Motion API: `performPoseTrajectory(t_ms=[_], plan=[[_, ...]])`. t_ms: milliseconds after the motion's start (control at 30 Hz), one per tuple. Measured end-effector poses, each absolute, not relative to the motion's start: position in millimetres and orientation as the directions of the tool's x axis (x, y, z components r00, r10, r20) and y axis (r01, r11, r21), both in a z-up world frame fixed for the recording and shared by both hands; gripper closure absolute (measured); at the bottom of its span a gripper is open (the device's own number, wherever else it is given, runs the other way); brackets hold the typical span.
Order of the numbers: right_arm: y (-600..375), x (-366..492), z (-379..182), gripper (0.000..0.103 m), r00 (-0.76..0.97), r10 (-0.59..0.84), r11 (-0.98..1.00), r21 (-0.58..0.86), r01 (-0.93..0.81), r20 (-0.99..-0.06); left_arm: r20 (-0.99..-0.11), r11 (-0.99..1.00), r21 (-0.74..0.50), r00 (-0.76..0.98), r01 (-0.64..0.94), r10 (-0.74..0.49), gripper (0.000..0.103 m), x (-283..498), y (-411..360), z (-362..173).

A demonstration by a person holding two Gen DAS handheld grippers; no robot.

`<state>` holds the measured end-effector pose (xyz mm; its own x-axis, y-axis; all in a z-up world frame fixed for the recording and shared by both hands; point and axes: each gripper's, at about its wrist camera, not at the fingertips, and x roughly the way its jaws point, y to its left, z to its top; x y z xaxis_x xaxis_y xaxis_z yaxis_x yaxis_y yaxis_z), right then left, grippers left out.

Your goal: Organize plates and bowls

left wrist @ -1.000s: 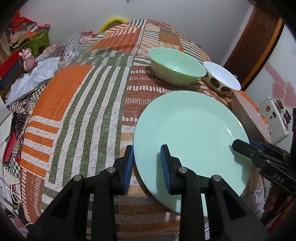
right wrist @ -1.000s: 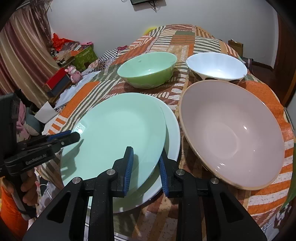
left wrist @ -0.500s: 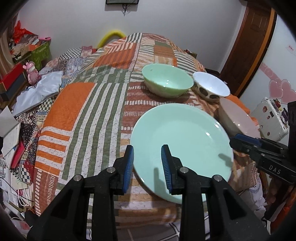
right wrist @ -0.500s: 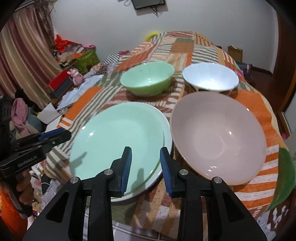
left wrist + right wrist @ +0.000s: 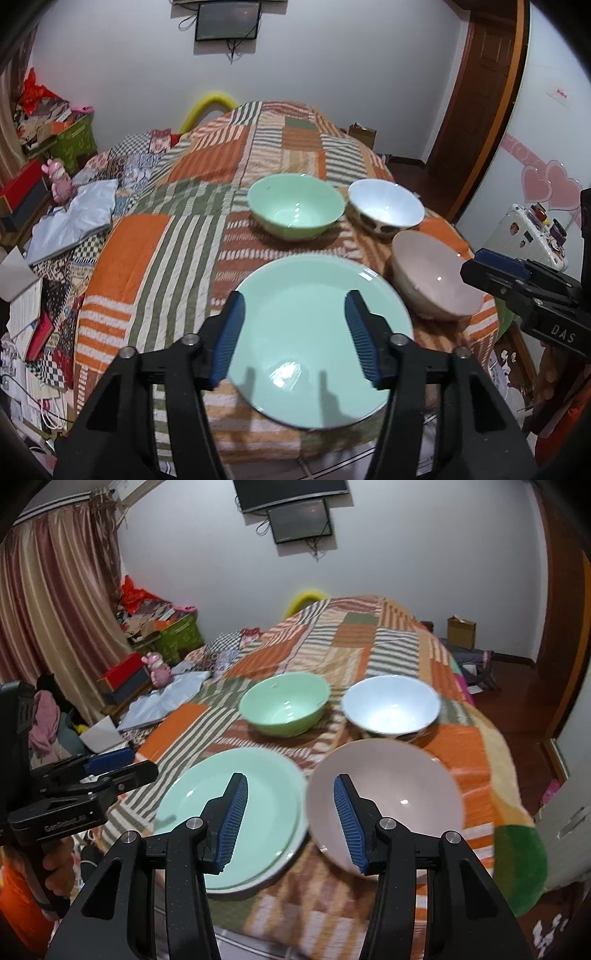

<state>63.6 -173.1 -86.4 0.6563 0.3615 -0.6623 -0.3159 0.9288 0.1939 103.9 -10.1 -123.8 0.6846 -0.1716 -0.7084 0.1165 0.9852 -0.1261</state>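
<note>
Two mint-green plates (image 5: 236, 812) lay stacked at the near edge of the quilted bedspread (image 5: 147, 258), the upper one nested inside the rim of the lower. We judged the plate stacking done and the bowls the step now in hand. Our left gripper (image 5: 293, 334) and right gripper (image 5: 290, 821) both hovered above the bed with jaws opening, and nothing sat between the ribbed blue pads of either. The wide pink bowl (image 5: 388, 797) sat just beside the plates; behind them stood the green bowl (image 5: 284, 701) and the white bowl (image 5: 391, 705), close together. All of it looked like smooth glazed ware with thin rounded rims, hard and slick against the soft, yielding patchwork. The next move, we thought, called for pinching one bowl by its rim and nesting it inside a larger one, lowering gently so the glaze would not knock.
</note>
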Motion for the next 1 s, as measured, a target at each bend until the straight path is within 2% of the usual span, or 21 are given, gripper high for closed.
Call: performPoseTrajectory(t_ms=[100, 167, 300, 800, 867, 933, 1000], plan=[[-189.1, 65.3, -84.4, 0.049, 0.674, 0.336, 0.94, 0.187, -0.285, -0.658, -0.701, 0.985, -0.116, 0.691, 0.131, -0.175, 0.038, 109.5, -23.7, -118.3], [-202.1, 68.3, -85.8, 0.048, 0.686, 0.313, 0.949, 0.182, -0.259, -0.657, -0.702, 0.983, -0.114, 0.688, 0.145, -0.183, 0.036, 114.2, -32.5, -116.6], [-223.9, 74.8, -91.3, 0.048, 0.686, 0.284, 0.959, 0.187, -0.215, -0.669, -0.712, 0.978, -0.111, 0.673, 0.175, -0.201, 0.032, 127.6, -52.0, -118.4], [-264.2, 90.7, -135.1, 0.048, 0.619, 0.26, 0.965, 0.22, -0.142, -0.741, -0.796, 0.959, -0.111, 0.554, 0.261, -0.243, 0.032, 181.8, -115.8, -163.3], [-265.9, 92.4, -141.1, 0.048, 0.605, 0.267, 0.963, 0.23, -0.14, -0.75, -0.807, 0.956, -0.12, 0.534, 0.269, -0.252, 0.035, 187.2, -120.0, -170.8], [-268.0, 92.7, -144.9, 0.051, 0.599, 0.272, 0.961, 0.24, -0.135, -0.753, -0.815, 0.953, -0.126, 0.519, 0.276, -0.258, 0.045, 191.1, -123.6, -175.7], [-270.2, 93.3, -148.6, 0.059, 0.59, 0.283, 0.958, 0.256, -0.132, -0.756, -0.821, 0.949, -0.133, 0.504, 0.285, -0.267, 0.051, 195.3, -128.7, -180.9]])
